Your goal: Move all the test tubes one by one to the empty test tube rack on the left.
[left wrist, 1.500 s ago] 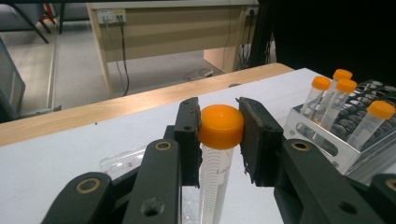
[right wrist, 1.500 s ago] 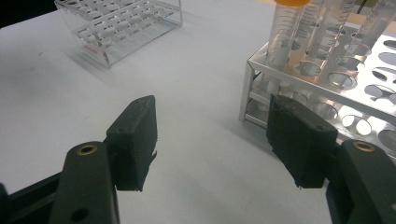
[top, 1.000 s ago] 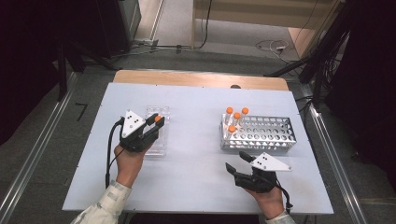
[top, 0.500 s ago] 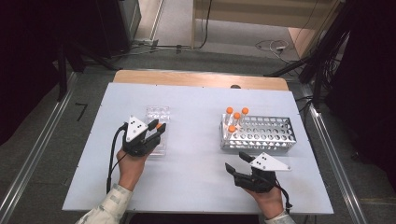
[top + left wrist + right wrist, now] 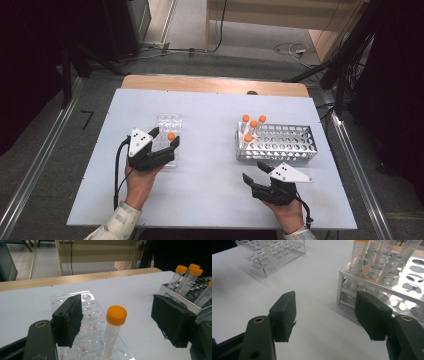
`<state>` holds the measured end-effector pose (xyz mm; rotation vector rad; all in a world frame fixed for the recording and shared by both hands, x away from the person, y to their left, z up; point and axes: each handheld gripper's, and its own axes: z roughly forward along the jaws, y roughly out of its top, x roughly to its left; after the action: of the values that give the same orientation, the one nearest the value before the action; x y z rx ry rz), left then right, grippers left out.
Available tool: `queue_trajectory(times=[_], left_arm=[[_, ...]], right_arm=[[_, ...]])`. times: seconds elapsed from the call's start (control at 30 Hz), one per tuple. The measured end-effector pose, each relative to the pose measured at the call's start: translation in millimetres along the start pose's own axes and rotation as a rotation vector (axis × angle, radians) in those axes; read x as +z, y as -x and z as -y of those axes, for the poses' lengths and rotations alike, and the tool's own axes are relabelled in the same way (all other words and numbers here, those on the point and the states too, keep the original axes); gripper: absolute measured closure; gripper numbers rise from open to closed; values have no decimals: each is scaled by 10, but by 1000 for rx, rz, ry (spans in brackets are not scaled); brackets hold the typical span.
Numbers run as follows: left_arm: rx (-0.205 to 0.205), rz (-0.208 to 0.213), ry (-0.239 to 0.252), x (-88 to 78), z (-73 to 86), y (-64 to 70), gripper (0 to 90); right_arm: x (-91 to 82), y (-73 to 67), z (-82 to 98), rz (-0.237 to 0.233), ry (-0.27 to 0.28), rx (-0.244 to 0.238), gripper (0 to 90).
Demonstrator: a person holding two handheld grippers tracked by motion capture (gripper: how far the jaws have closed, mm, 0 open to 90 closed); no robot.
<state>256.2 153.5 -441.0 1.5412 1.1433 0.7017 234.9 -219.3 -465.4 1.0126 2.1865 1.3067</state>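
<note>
Compared with a second ago, the left gripper (image 5: 162,145) has drawn slightly back toward the person, and its jaws have just been opening: they stand wide now, with the orange-capped tube (image 5: 113,333) between them but untouched, a clear gap on either side of it. Earlier the jaws were clamped shut over the clear plastic rack (image 5: 167,122). The right gripper (image 5: 256,181) sits where it was, jaws spread wide with nothing in them.

The tube stands upright in a hole at the near end of the clear plastic rack, its long axis vertical, orange cap up and its lower end down in the rack. In the high view its cap shows just at the left gripper's tips.

Nearest the person, the right gripper rests low over the white table (image 5: 210,200), its pads aimed at the near left corner of the metal rack (image 5: 285,145). Just beyond it, that rack holds four more orange-capped tubes (image 5: 252,127), upright and clustered at its left end. The two racks stand well apart, with bare table between them. Beyond the table's far wooden edge (image 5: 215,85) lie floor and cables.
</note>
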Motion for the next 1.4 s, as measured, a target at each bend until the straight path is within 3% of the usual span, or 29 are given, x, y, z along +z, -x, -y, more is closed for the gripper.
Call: queue_trajectory(times=[0.3,0.4,0.6,0.93,1.4], left_arm=[[9,24,-22,-181,87,133,137],[28,23,-13,-249,141,201,138],[57,61,-51,-360,282,286,129],[64,90,-96,-470,424,297,104],[64,91,-90,-465,460,280,101]], right_arm=[[74,75,-43,45,16,18,329],[113,106,-76,60,27,22,349],[190,139,-156,84,48,14,397],[393,234,-267,114,65,19,485],[609,258,-332,125,77,8,613]])
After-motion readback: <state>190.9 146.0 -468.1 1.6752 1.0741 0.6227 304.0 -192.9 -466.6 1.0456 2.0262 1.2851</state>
